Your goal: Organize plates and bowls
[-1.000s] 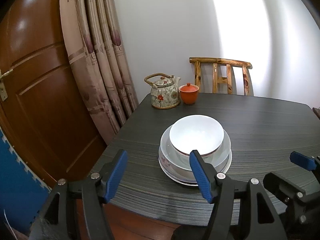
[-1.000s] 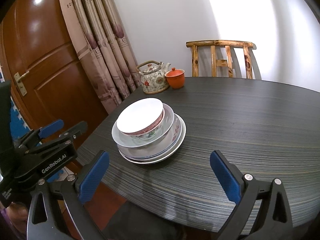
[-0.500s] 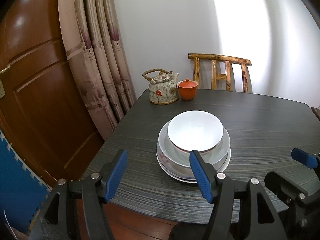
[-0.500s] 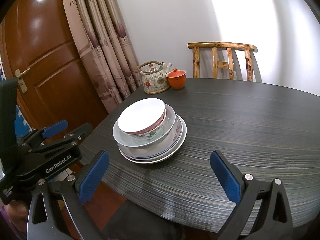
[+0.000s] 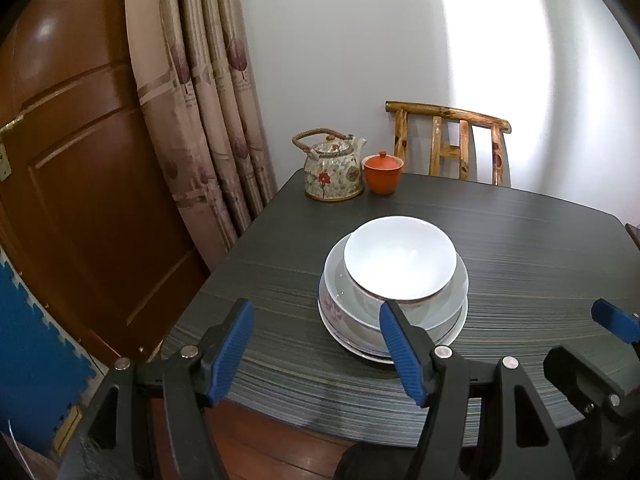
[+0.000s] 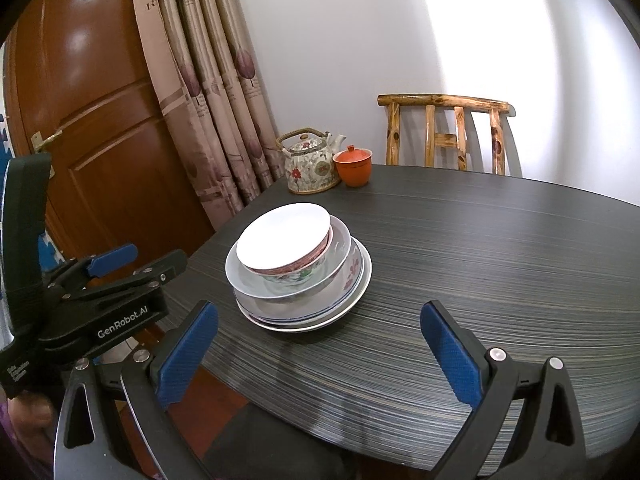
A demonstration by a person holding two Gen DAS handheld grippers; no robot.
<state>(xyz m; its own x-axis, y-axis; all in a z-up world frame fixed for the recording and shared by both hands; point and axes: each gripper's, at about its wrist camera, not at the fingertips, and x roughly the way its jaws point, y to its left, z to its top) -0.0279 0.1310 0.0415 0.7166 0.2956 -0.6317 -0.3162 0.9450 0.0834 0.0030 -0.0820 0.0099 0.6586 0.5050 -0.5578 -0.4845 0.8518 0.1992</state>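
Note:
A stack of dishes sits on the dark round table [image 5: 540,248]: a small white bowl [image 5: 400,258] with a red rim on top, nested in a larger floral bowl [image 5: 456,292], on plates [image 5: 360,344]. The stack also shows in the right wrist view, with the top bowl [image 6: 284,238] over the plates [image 6: 320,316]. My left gripper [image 5: 316,344] is open and empty, just short of the stack's near left side. My right gripper [image 6: 320,352] is open and empty, near the table's front edge, to the right of the stack.
A floral teapot [image 5: 332,172] and an orange lidded cup [image 5: 382,172] stand at the table's far edge. A wooden chair [image 5: 448,140] is behind the table. Curtains [image 5: 200,100] and a wooden door [image 5: 80,160] are to the left.
Both grippers have drawn back and risen slightly from the stack, which now sits a little farther off. Both stay open. The dishes have not moved.

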